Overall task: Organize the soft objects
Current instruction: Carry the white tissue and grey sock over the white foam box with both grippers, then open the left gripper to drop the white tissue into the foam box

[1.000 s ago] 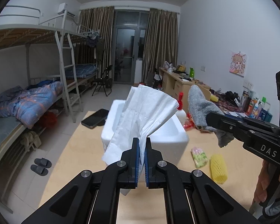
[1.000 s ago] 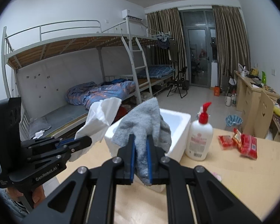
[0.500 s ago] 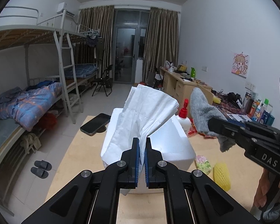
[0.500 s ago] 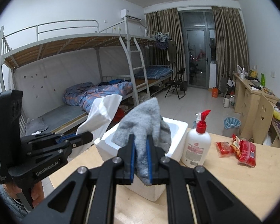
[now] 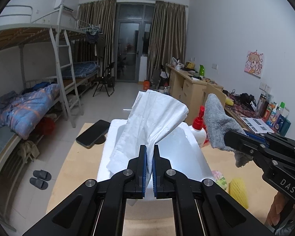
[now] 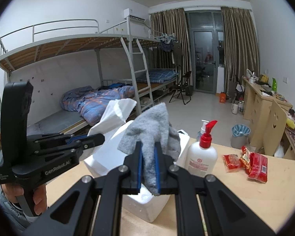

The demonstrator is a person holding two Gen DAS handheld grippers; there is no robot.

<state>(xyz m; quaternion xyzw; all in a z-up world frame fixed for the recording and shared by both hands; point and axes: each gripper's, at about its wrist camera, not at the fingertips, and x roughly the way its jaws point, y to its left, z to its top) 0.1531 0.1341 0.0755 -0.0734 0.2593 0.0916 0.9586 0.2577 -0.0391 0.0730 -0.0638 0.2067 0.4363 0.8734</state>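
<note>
My left gripper (image 5: 149, 149) is shut on a white tissue (image 5: 155, 116) and holds it over the open white foam box (image 5: 184, 147). It also shows in the right wrist view (image 6: 100, 137) with the tissue (image 6: 116, 114). My right gripper (image 6: 148, 147) is shut on a grey cloth (image 6: 151, 125), held above the box (image 6: 147, 206). In the left wrist view the right gripper (image 5: 229, 137) holds the cloth (image 5: 216, 125) just right of the box.
On the wooden table (image 6: 255, 196) stand a white pump bottle with a red top (image 6: 202, 157) and red snack packs (image 6: 255, 165). A black phone (image 5: 93, 132) lies left of the box. A yellow foam net (image 5: 239, 191) and a small pink-green pack (image 5: 219, 178) lie right.
Both grippers have moved forward, closer over the foam box, still holding the tissue and the cloth.
</note>
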